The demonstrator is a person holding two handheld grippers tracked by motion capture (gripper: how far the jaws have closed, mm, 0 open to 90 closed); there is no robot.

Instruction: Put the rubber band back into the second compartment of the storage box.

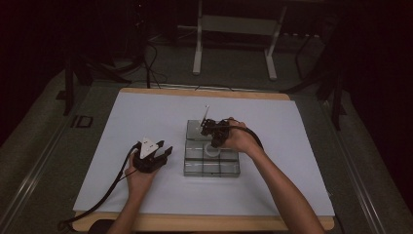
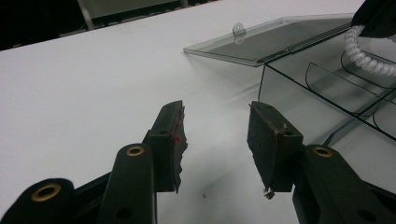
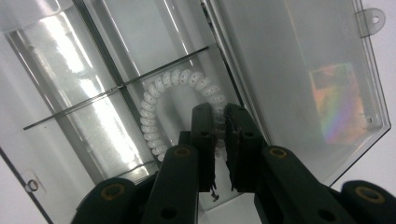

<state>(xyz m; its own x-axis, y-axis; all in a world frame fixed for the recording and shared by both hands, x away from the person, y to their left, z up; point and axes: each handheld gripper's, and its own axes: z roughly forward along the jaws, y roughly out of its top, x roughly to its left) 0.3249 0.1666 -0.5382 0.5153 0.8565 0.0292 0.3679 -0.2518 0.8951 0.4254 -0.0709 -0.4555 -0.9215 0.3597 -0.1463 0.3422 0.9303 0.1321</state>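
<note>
The high view looks forward and down from afar; both gripper views look closely along their jaws, sharing the clear compartmented plastic box [image 1: 212,156] [image 2: 327,79] [image 3: 140,70].

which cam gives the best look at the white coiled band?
Right gripper view: the white coiled band loops in plain sight in a compartment of the clear box, its end between the right gripper fingers. Left gripper view catches a short stretch; high view a small pale ring.
</note>
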